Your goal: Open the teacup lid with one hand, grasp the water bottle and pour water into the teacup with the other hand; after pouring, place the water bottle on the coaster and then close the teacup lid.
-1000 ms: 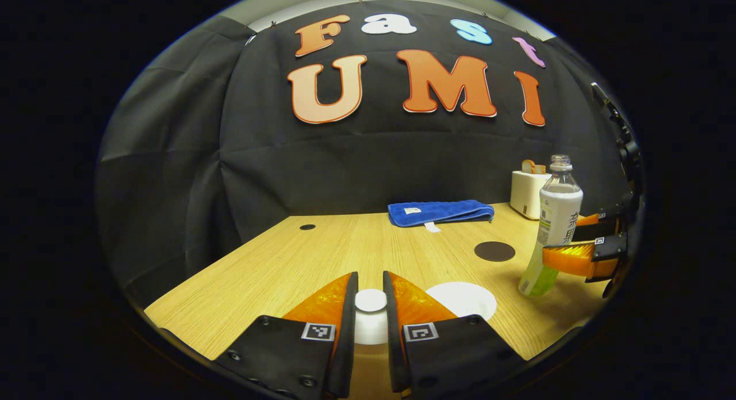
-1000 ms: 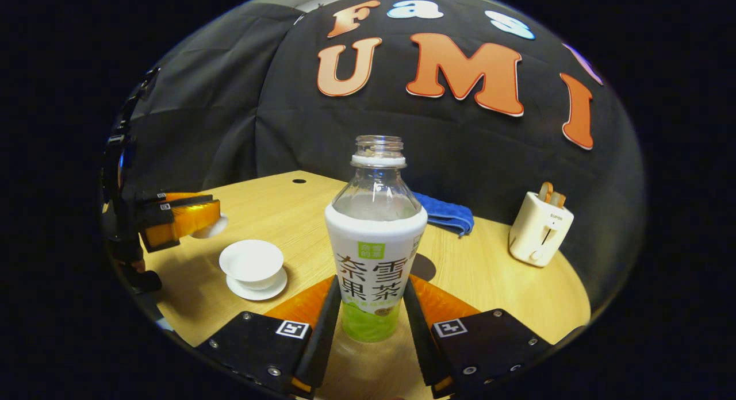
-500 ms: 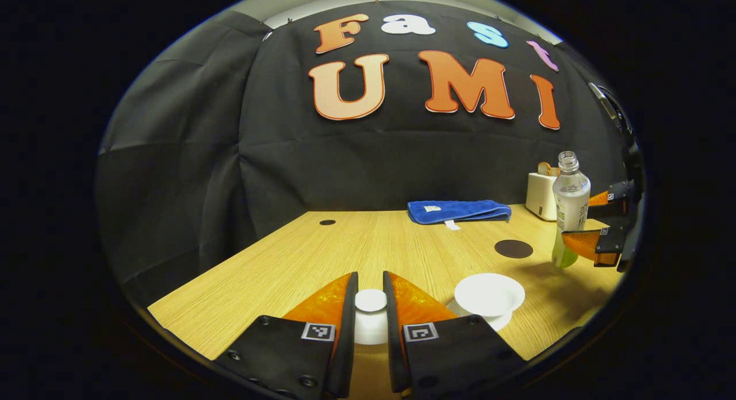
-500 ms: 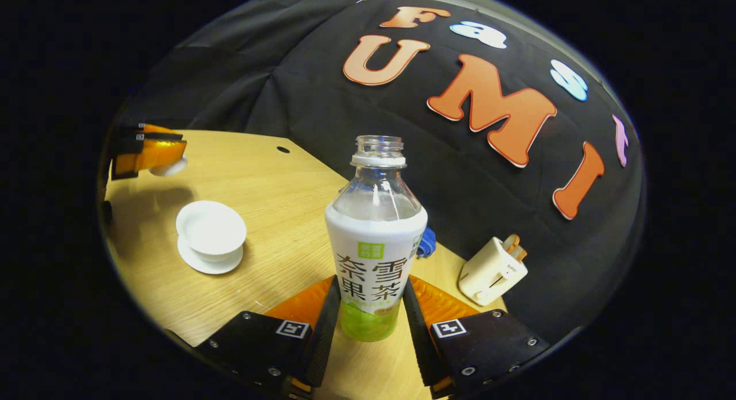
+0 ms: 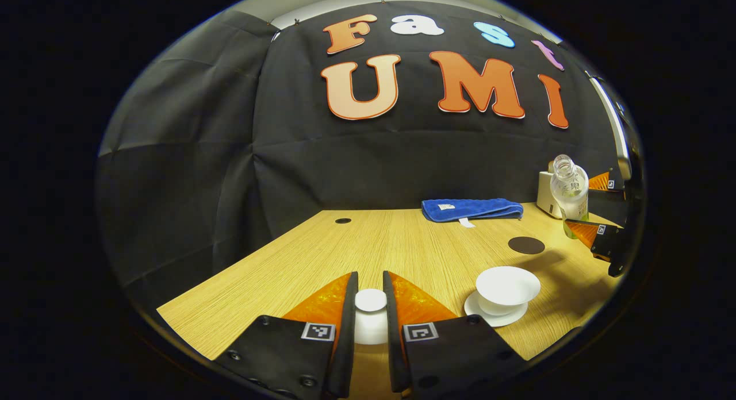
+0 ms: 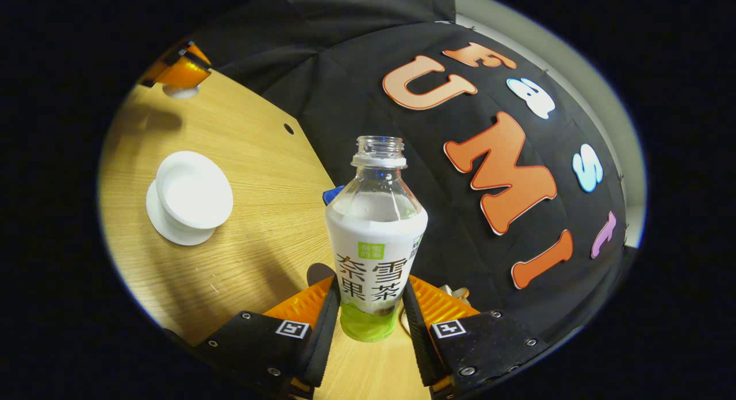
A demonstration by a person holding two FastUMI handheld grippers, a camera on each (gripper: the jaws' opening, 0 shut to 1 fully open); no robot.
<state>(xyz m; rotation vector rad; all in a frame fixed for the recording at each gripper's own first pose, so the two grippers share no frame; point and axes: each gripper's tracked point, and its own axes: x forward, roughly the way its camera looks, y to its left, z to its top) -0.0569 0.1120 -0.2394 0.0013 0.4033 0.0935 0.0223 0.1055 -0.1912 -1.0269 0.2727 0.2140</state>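
1. The left gripper (image 5: 371, 308) was clamped on the knob of the white teacup lid (image 5: 371, 300), held up over the wooden table (image 5: 345, 256).
2. In the left gripper view the teacup (image 5: 507, 285) sat open on its saucer (image 5: 494, 315) at about 4 o'clock, with nothing touching it.
3. The right gripper (image 6: 368, 322) was squeezed onto the lower half of the water bottle (image 6: 375, 245), both fingers pressing on the label. The bottle had no cap and was up off the table, tipped.
4. The dark round coaster (image 5: 526, 245) lay bare at 3 o'clock, just beyond the cup.
5. A folded blue towel (image 5: 471, 208) lay at the back edge, with a white toaster (image 5: 545, 192) at about 2 o'clock behind the bottle.
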